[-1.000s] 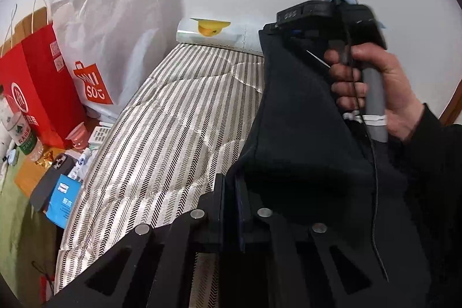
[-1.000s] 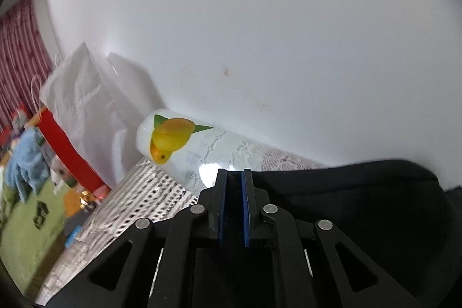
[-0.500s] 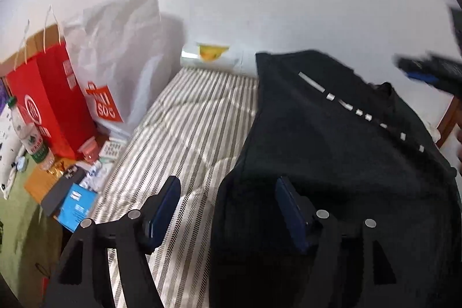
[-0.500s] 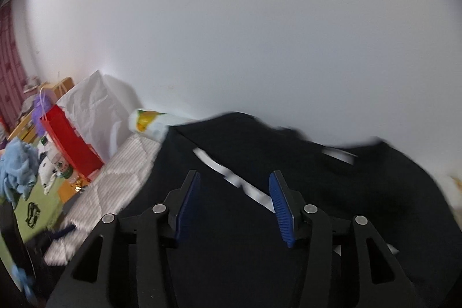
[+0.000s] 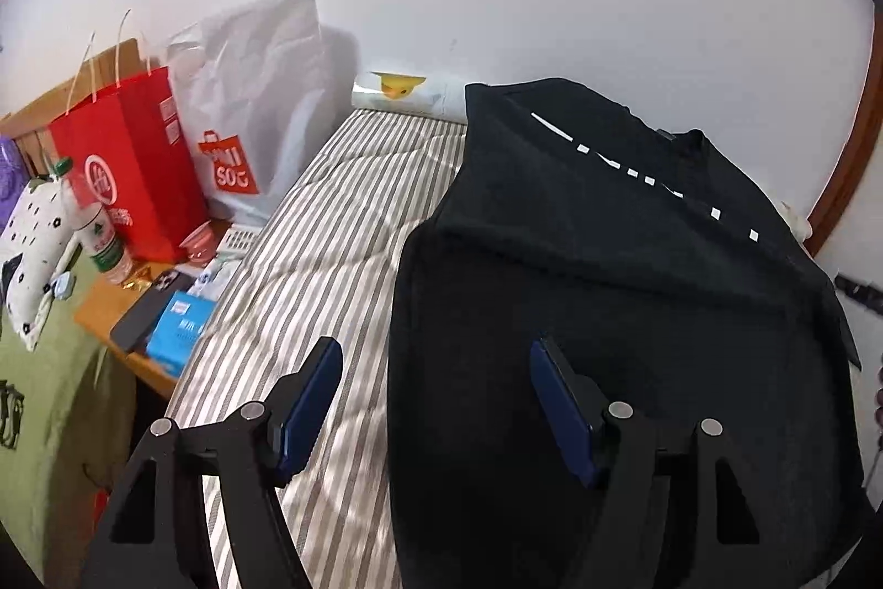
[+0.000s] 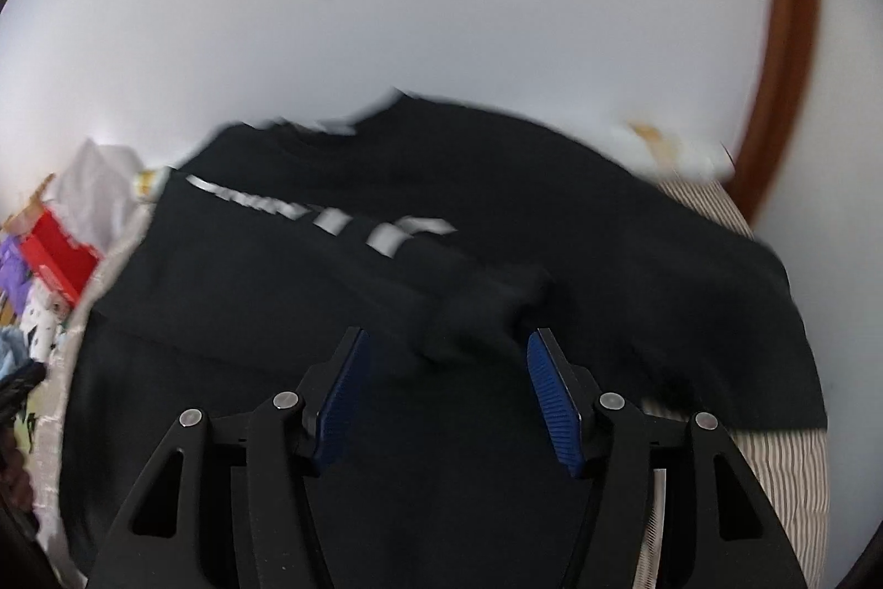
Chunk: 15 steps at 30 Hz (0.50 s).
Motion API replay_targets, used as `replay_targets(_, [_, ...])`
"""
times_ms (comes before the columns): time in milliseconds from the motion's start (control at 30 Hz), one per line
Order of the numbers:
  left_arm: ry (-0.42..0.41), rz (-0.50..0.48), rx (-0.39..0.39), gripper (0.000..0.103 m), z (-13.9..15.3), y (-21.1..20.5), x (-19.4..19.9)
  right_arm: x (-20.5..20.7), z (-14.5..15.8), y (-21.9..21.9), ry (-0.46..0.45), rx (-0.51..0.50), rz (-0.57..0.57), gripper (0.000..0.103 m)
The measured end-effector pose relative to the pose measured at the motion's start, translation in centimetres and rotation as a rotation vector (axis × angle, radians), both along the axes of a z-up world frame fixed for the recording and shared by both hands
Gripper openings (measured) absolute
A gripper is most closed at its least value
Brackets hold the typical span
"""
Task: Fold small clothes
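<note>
The black shirt (image 5: 607,302) lay spread on the striped mattress (image 5: 331,224), its white lettering running across the chest and its near left edge falling straight between the pads of your left gripper (image 5: 436,401). One fold looked already laid in: from the right wrist view a doubled band (image 6: 485,307) crossed the cloth just ahead of your right gripper (image 6: 444,396).

Both sets of jaws had just been opening and stood spread, pinching nothing. The left straddled the shirt's edge without pressing it; the right hung over the cloth, empty.

For the next fold, I judge you needed to smooth that bunched band first, since any lump there would carry through every later layer. Taking matching points on one edge with both tongs, and lifting only enough to clear the fabric below, would keep the fold line straight.

The white shopping bag (image 5: 259,103), red bag (image 5: 132,164) and bedside clutter sat well apart to the left, out of the way.
</note>
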<state>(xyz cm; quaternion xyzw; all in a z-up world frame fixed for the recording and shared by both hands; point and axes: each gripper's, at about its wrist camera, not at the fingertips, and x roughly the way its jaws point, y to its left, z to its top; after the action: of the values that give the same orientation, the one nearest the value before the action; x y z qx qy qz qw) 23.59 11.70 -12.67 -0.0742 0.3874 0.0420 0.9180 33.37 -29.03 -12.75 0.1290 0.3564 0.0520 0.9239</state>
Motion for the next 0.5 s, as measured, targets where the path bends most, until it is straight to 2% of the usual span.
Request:
replay_targets(100, [0.004,0.004,0.014,0.068,0.2,-0.3,-0.8,0.8,-2.1,-1.5,0.017,0.071,0.004,0.059])
replay_targets(300, [0.009,-0.01,-0.02,0.068,0.3,-1.5,0.0,2.8,-1.9,-0.7,-0.072,0.195,0.071,0.059])
replay_targets(367, [0.005,-0.019,-0.025,0.068,0.4,-2.3,0.7,3.7,-1.9,-0.2,-0.083,0.178,0.094,0.046])
replay_targets(400, [0.007,-0.023,-0.024,0.068,0.4,-2.7,1.1,4.2,-2.0,0.2,-0.068,0.15,0.098,0.016])
replay_targets(433, [0.009,-0.027,-0.021,0.068,0.4,-3.1,1.4,4.6,-2.3,0.3,-0.04,0.138,0.132,0.005])
replay_targets(500, [0.013,-0.039,-0.011,0.068,0.3,-3.7,1.9,3.5,-2.2,-0.7,-0.099,0.193,0.17,0.004])
